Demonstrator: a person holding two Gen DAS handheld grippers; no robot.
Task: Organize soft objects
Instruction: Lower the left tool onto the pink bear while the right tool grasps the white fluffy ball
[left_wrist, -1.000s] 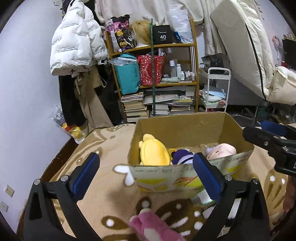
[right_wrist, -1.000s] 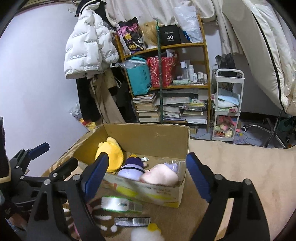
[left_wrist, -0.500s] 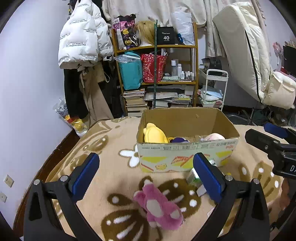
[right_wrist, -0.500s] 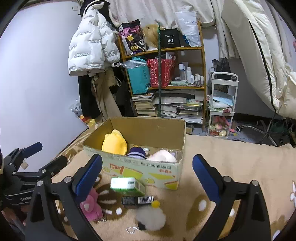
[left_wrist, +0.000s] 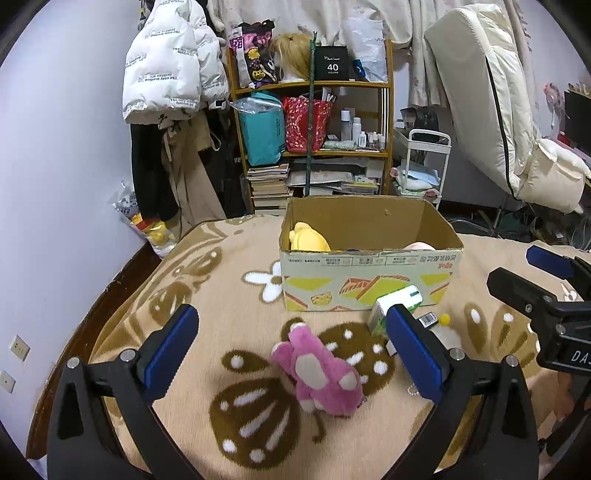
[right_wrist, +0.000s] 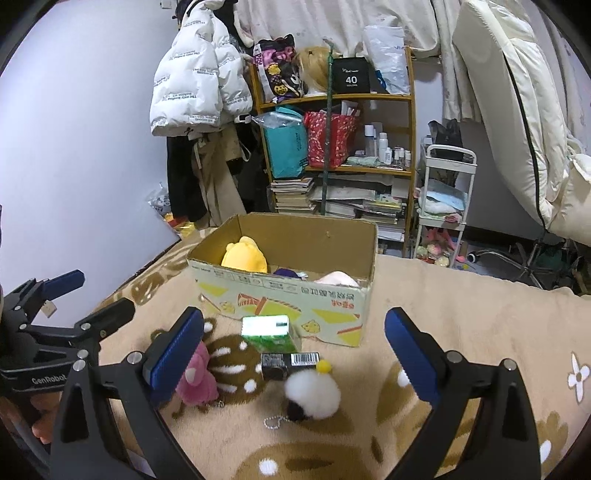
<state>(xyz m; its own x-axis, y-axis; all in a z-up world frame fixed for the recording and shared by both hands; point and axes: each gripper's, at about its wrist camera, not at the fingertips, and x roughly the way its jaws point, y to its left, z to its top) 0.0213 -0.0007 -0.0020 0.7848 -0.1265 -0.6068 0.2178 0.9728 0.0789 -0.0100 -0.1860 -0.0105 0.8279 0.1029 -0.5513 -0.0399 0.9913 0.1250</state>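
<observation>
A cardboard box (left_wrist: 369, 280) (right_wrist: 280, 295) stands on the patterned blanket and holds a yellow plush (left_wrist: 308, 240) (right_wrist: 243, 256), a purple one (right_wrist: 288, 272) and a pink-white one (right_wrist: 338, 278). A pink plush (left_wrist: 317, 376) (right_wrist: 195, 384) lies in front of the box, between the fingers of my open left gripper (left_wrist: 291, 350). A white fluffy keychain toy (right_wrist: 312, 393) lies between the fingers of my open right gripper (right_wrist: 293, 354). Both grippers are empty and hover above the blanket.
A green-white carton (right_wrist: 271, 332) (left_wrist: 397, 304) and a small dark barcode box (right_wrist: 290, 363) lie in front of the cardboard box. A cluttered shelf (left_wrist: 314, 140), hanging coats (left_wrist: 166, 74), a white cart (right_wrist: 445, 206) and a leaning mattress (left_wrist: 491, 99) stand behind.
Both grippers have pulled back and up from the box. The pink plush, white toy and carton now sit further up in view.
</observation>
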